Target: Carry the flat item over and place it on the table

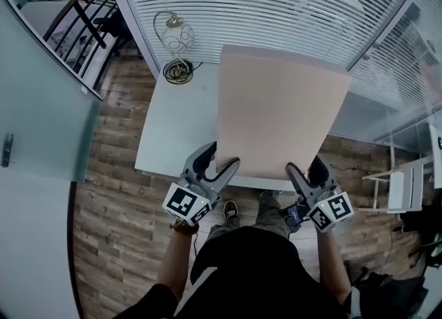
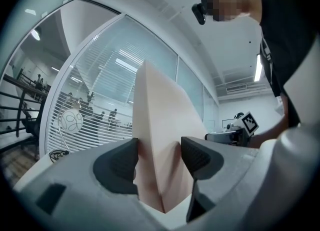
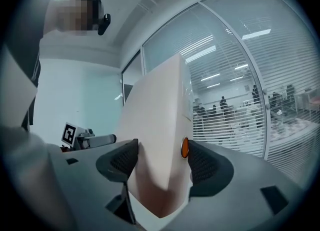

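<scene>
Pink board (image 1: 280, 103): left tongs (image 1: 219, 160), right tongs (image 1: 306, 168)

Table (image 1: 173, 124) partly hidden by board (image 1: 280, 114), distant people (image 3: 222, 104) beyond blinds (image 3: 285, 65) indistinct

Left gripper (image 1: 219, 162) and right gripper (image 1: 306, 167), jaws tight on board (image 1: 280, 110).

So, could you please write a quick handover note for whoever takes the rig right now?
Left claw shut on the flat board at its near-left corner.
Right claw shut on its near-right corner.
Board held tilted up over the white table; a lamp stands at the table's far left corner.
Done: carried to the table. Left: lay it flat, release.
</scene>
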### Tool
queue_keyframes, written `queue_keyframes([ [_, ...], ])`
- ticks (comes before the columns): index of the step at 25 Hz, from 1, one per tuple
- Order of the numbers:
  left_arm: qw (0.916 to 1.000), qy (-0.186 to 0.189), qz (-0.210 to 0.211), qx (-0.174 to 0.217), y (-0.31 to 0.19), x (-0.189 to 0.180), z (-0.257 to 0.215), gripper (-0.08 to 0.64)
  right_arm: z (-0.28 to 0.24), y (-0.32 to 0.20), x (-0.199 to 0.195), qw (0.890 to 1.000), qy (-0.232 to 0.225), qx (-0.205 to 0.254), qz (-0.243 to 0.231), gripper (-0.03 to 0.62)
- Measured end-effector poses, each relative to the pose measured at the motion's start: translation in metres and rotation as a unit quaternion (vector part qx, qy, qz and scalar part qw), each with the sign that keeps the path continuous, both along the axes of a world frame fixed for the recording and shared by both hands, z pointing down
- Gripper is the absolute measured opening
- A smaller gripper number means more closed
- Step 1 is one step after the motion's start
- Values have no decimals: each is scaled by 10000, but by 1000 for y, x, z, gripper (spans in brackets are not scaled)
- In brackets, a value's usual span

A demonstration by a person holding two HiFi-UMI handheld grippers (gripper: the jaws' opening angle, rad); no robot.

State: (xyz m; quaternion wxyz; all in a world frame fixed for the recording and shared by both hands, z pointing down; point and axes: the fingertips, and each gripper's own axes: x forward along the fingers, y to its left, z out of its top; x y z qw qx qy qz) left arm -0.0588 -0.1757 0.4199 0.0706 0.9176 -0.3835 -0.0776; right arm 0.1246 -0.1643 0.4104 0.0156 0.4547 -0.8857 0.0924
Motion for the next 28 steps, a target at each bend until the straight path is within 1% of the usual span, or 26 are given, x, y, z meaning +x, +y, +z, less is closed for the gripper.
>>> queue_keyframes([
  [8,9997,-47,-132,-224,-6,-10,14,276,15,-11,-9,9999,-92,-111,-89,284],
  [14,9996,-207,-132,-161,-11,-11,17,276,23,-17,-11,9996,-168,-174,-150,284],
  [20,9994,-184,-220,-192,-19,-15,19,276,24,-27,-14,9994,-202,-181,-208,284],
  [28,9990,-185,-287,-301,-28,-15,31,278,38,-38,-13,9989,-230,-303,-266,284],
])
